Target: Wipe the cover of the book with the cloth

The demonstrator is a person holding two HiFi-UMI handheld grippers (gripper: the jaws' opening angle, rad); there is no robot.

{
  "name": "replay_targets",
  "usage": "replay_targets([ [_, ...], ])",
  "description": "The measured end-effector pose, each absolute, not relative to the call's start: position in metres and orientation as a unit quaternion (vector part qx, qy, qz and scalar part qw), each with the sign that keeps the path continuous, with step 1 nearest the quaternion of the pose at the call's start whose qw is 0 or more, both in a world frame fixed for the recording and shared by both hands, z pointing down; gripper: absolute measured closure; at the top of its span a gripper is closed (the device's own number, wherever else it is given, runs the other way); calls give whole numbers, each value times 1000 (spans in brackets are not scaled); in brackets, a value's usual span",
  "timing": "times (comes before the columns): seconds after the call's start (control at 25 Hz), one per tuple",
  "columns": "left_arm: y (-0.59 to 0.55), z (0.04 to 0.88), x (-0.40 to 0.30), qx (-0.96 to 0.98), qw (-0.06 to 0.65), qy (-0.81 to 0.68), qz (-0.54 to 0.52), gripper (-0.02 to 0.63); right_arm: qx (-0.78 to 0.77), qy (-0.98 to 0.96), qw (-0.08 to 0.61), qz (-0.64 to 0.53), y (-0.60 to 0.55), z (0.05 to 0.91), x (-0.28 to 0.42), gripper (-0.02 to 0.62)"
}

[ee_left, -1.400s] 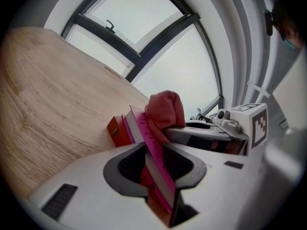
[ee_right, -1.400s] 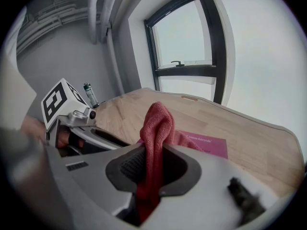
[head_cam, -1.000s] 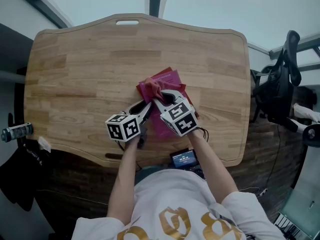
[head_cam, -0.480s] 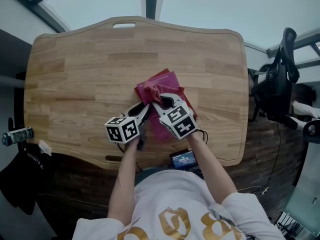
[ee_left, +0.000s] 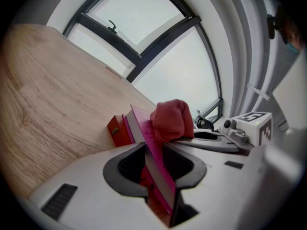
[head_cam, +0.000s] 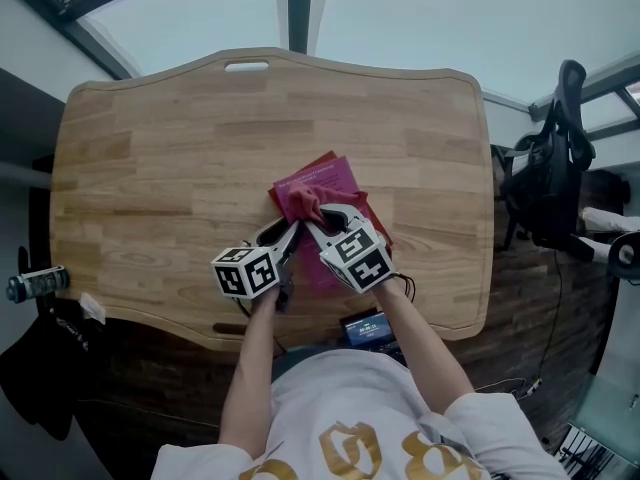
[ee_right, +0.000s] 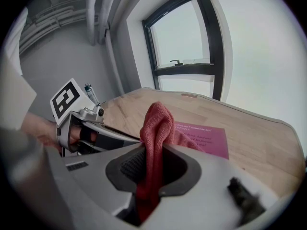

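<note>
Two tools, left tool [ee_left: 158, 169] clamped on pink book [head_cam: 338, 176], right tool [ee_right: 152, 169] pinching red cloth [ee_right: 156, 123], book half hidden beneath them.

The counter [head_cam: 150, 168] is lying bare at 9, 12 and 3 o'clock of the book [head_cam: 337, 176]; left tongs [head_cam: 287, 232] and right tongs [head_cam: 316, 216] are blocking 6 o'clock.

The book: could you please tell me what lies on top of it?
A bunched red cloth, gripped by the right gripper, rests on the pink cover of the book. The cover under the cloth is hidden.
</note>
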State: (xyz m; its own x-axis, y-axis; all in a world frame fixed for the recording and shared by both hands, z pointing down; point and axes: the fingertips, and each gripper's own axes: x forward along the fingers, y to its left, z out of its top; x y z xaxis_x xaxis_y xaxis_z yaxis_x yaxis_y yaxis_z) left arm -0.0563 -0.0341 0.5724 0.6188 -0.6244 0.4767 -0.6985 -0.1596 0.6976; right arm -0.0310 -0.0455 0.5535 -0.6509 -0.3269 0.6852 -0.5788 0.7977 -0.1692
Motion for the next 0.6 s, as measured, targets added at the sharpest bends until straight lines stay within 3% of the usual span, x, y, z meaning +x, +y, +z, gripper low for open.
replay_targets([
  [0.6, -35, 573, -56, 763, 480, -432, 36, 485, 259, -887, 330, 194, -37, 554, -27, 523],
])
